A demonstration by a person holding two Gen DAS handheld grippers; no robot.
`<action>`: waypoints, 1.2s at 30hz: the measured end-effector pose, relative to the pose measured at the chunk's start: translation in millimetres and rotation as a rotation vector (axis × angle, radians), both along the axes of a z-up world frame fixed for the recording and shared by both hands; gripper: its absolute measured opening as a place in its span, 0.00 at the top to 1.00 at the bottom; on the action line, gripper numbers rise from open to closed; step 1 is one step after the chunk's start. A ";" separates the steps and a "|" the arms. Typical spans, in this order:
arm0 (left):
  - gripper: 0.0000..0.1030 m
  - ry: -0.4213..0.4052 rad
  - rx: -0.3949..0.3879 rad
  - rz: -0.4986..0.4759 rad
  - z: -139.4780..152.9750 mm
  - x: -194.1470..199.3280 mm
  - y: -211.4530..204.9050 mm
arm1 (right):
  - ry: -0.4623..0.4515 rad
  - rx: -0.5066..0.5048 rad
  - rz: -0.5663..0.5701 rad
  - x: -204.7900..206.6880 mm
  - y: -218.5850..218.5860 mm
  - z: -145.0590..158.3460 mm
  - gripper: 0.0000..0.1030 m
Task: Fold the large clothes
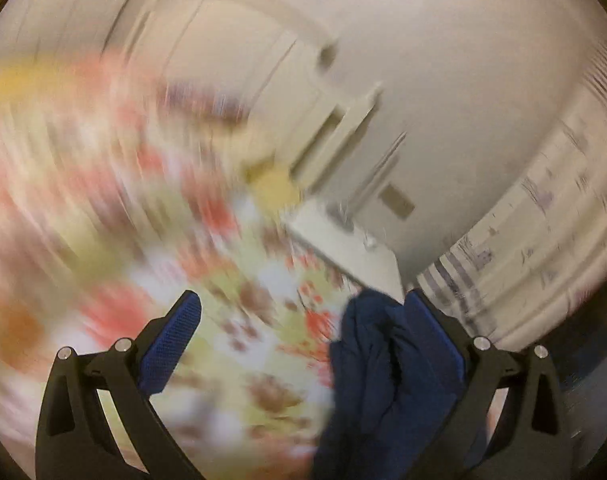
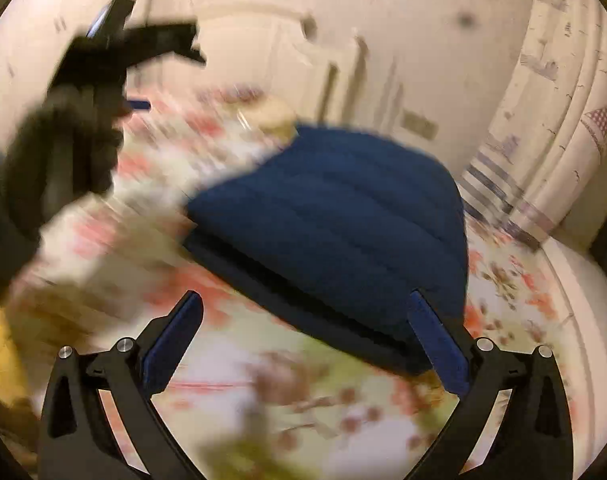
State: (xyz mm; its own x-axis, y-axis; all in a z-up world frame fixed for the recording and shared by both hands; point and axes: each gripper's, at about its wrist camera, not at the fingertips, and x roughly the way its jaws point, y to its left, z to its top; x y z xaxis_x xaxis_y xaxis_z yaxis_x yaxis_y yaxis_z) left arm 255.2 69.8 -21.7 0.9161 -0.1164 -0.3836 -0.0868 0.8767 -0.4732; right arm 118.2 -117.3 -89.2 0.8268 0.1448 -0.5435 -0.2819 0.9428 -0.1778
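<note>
While your left hand-held gripper [image 1: 303, 344] gapes, bunched navy cloth against one pad, your right hand-held gripper [image 2: 305, 344] spreads before the folded navy ribbed garment [image 2: 335, 216] on the floral bedsheet [image 2: 263, 392].

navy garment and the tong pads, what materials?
Navy garment: soft matte quilted fabric, judging by the parallel padded ridges; fibre unclear. Pads on the left tongs: blue, finely dimpled, matte, probably rubber or textured plastic.
</note>
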 end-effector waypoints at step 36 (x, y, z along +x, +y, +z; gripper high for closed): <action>0.02 0.002 0.533 -0.181 6.2 -194.1 -136.9 | 0.010 0.333 -0.272 -86.4 -85.2 53.6 0.04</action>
State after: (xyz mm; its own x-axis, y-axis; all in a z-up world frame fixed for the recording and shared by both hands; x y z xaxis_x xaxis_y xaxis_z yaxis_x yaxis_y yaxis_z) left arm 61.2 -67.1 -15.5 0.8987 -0.0613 -0.4343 0.0866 0.9955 0.0388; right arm 31.8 -202.5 -35.5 0.8543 0.0915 -0.5116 -0.0157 0.9885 0.1507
